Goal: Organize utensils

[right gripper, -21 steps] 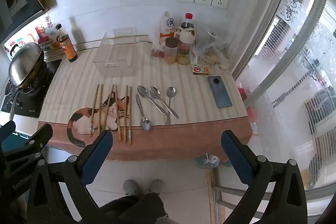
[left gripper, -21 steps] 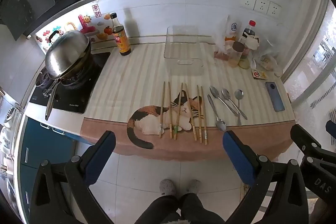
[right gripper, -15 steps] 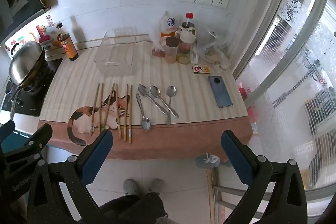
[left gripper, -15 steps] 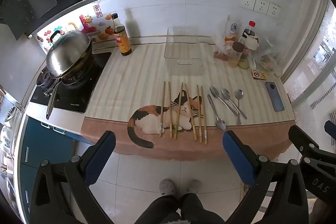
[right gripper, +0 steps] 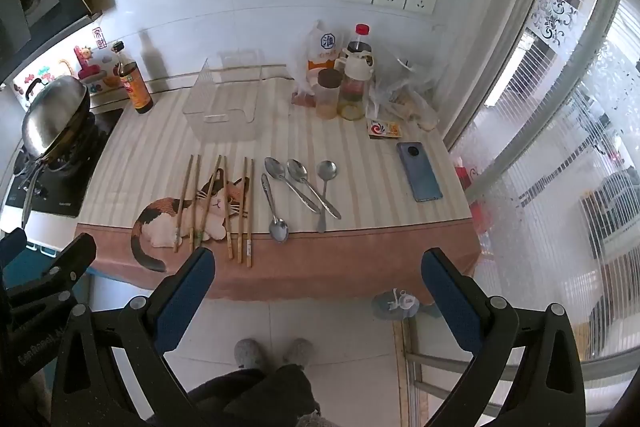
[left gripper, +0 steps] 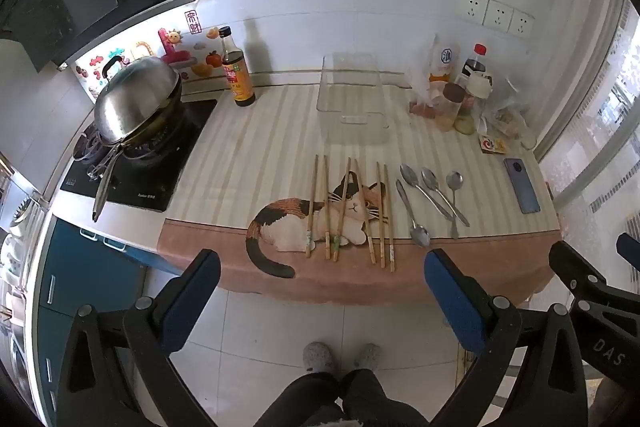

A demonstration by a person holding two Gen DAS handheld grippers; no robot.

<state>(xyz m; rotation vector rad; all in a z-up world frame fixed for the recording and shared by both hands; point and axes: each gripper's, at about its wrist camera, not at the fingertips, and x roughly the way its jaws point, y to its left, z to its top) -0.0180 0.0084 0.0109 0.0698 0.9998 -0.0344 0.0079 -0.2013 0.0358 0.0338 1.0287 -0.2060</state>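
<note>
Several wooden chopsticks [left gripper: 348, 209] [right gripper: 216, 203] lie side by side across the cat picture on the striped cloth. Right of them lie several metal spoons [left gripper: 432, 199] [right gripper: 300, 191]. A clear plastic bin [left gripper: 352, 99] [right gripper: 224, 99] stands empty behind them near the wall. My left gripper [left gripper: 322, 291] and my right gripper [right gripper: 318, 287] both hang open over the floor, in front of the counter's front edge, with nothing between their blue pads. Each gripper shows at the edge of the other's view.
A wok [left gripper: 136, 103] sits on the stove at the left. A soy sauce bottle [left gripper: 238, 71] stands by the wall. Jars, a bottle and bags [right gripper: 344, 83] crowd the back right corner. A phone [right gripper: 419, 177] lies at the right edge. The person's slippers [left gripper: 340, 357] show below.
Both views have drifted very slightly; the counter sits a touch closer. Nothing on the counter has moved, and both grippers stay open.
</note>
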